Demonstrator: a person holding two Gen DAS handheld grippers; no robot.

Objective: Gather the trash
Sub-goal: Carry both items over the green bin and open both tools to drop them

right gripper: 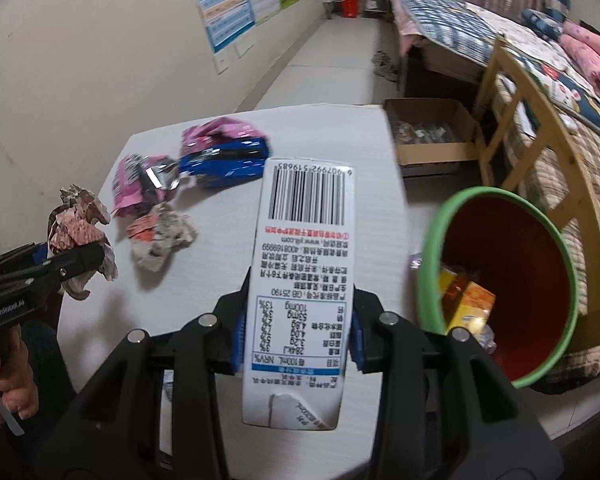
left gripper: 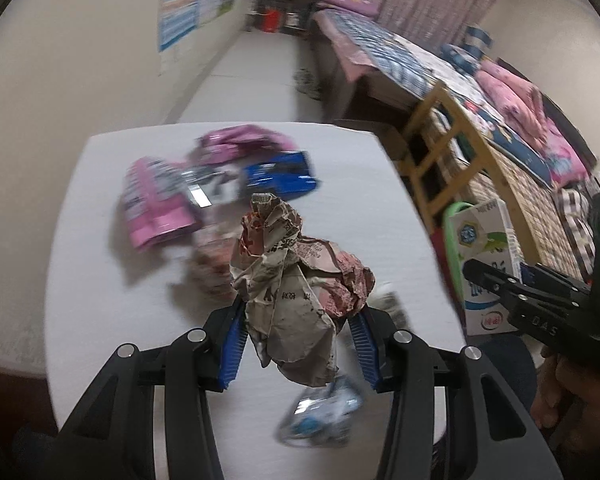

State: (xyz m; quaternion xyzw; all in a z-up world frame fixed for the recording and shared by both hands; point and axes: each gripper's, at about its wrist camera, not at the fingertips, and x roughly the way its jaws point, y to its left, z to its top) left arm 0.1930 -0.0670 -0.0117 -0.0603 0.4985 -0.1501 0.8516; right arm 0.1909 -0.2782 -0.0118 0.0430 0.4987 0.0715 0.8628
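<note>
My left gripper (left gripper: pixel 298 320) is shut on a crumpled paper wrapper (left gripper: pixel 296 280) and holds it above the white table (left gripper: pixel 100 280); it also shows in the right wrist view (right gripper: pixel 82 228). My right gripper (right gripper: pixel 296 320) is shut on a white milk carton (right gripper: pixel 300 280), held over the table's right side; the carton shows in the left wrist view (left gripper: pixel 486 264). A red bin with a green rim (right gripper: pixel 512 280) stands right of the table and holds yellow trash (right gripper: pixel 466 304).
On the table lie pink wrappers (right gripper: pixel 132 184), a blue wrapper (right gripper: pixel 228 160), another crumpled paper ball (right gripper: pixel 160 240) and a small blue-white wrapper (left gripper: pixel 324 412). A cardboard box (right gripper: pixel 432 136) sits on the floor beyond. A wooden chair (right gripper: pixel 540 152) and bed stand to the right.
</note>
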